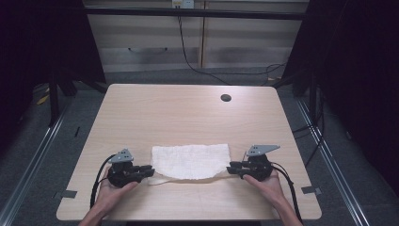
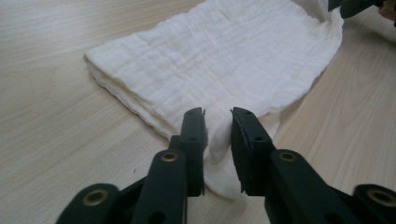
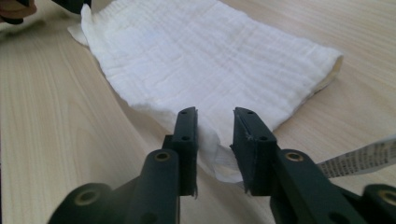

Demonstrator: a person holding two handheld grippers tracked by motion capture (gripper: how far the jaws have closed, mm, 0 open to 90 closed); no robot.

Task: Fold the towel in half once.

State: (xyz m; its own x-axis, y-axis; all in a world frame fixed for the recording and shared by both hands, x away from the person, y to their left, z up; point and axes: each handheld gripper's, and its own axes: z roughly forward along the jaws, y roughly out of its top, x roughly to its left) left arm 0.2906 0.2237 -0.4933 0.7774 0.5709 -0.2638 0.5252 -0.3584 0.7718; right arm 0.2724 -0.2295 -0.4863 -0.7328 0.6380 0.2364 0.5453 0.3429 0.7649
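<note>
A folded white cloth (image 1: 190,161) lies flat near the front of the wooden table (image 1: 188,113). My left gripper (image 1: 151,171) is at its near left corner and my right gripper (image 1: 229,168) at its near right corner. In the left gripper view the cloth (image 2: 215,56) has a corner lying in the gap of my left gripper (image 2: 217,112), whose jaws stand apart and open. In the right gripper view the cloth (image 3: 205,56) also reaches between the parted jaws of my right gripper (image 3: 215,111). A printed care label (image 3: 359,159) sticks out beside that corner.
A round cable hole (image 1: 226,98) sits at the table's far right. Bare tabletop stretches beyond the cloth. Metal rails (image 1: 33,160) run along the floor on both sides. A hand holds each gripper at the table's front edge.
</note>
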